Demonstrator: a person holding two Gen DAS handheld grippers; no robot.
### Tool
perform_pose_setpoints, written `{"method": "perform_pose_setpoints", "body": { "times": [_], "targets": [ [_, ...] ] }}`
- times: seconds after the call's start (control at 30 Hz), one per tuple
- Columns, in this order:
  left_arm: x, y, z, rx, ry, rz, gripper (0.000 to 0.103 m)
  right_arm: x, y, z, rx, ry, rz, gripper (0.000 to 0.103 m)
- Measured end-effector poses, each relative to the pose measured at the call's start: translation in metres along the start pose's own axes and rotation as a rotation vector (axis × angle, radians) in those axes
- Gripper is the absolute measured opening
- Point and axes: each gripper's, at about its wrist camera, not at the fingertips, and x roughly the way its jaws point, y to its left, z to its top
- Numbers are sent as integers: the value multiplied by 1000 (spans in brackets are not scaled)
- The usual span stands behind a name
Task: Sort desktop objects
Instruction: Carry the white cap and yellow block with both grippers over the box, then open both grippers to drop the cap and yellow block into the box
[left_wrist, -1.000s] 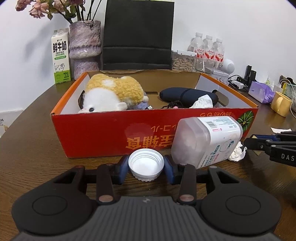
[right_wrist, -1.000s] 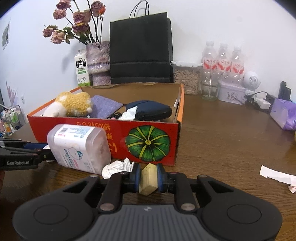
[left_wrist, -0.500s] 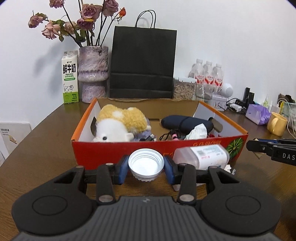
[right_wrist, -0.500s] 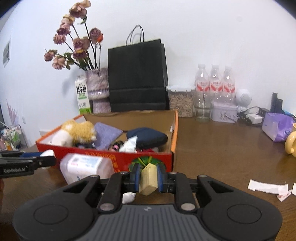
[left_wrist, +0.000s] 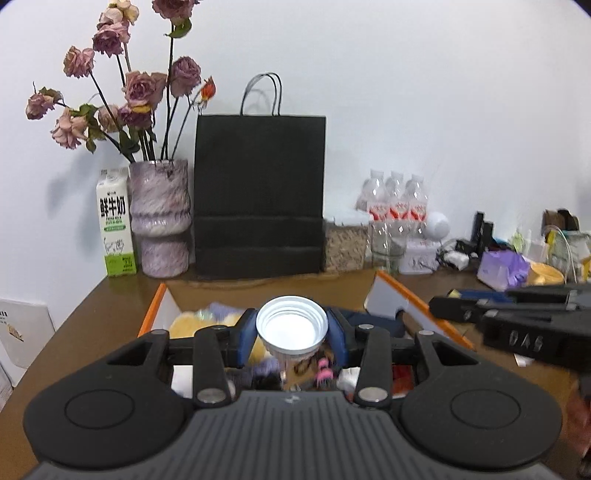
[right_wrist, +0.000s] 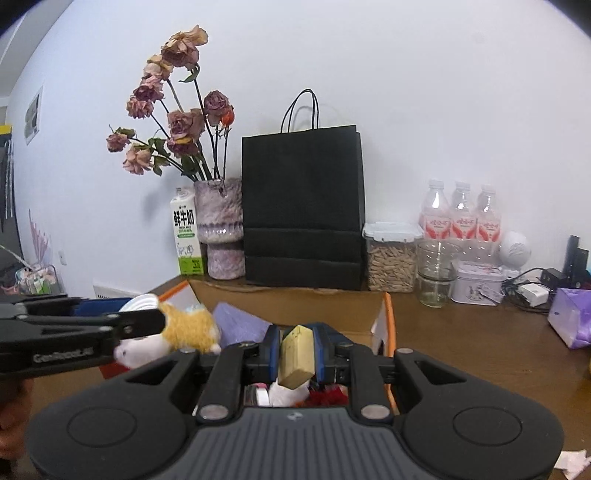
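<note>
My left gripper (left_wrist: 291, 332) is shut on a white screw cap (left_wrist: 291, 326), held above the open cardboard box (left_wrist: 413, 299). My right gripper (right_wrist: 297, 354) is shut on a small yellowish block (right_wrist: 297, 356), raised over the same box (right_wrist: 288, 295). A yellow and white plush toy (right_wrist: 184, 328), a purple cloth (right_wrist: 236, 325) and a dark blue pouch (left_wrist: 373, 321) lie inside the box. In the right wrist view the left gripper (right_wrist: 96, 328) reaches in from the left with the cap (right_wrist: 142, 302). The right gripper (left_wrist: 517, 317) shows at the right of the left wrist view.
Along the wall stand a milk carton (left_wrist: 115, 223), a vase of dried roses (left_wrist: 160, 218), a black paper bag (left_wrist: 260, 199), a jar of seeds (right_wrist: 392, 256), three water bottles (right_wrist: 460, 218) and a glass (right_wrist: 436, 273). A purple tissue pack (right_wrist: 570, 317) and cables (right_wrist: 532, 291) lie at right.
Both grippers rose from table height beside the box front to above the box, still holding the cap and the block. The lying plastic jar and crumpled tissue have dropped out of view.
</note>
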Motion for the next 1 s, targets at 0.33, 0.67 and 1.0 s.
{"method": "perform_pose_setpoints", "body": {
  "times": [0.33,0.67,1.0],
  "targets": [
    [45,7,11,-26,-3,83,41,57,11,19,2,18,27,18],
    [86,10,-23,13,148,125,41,88,8,-9,-27,103,30,18],
    [77,11,-21,2,87,182,84,87,1,-14,4,110,40,35]
  ]
}}
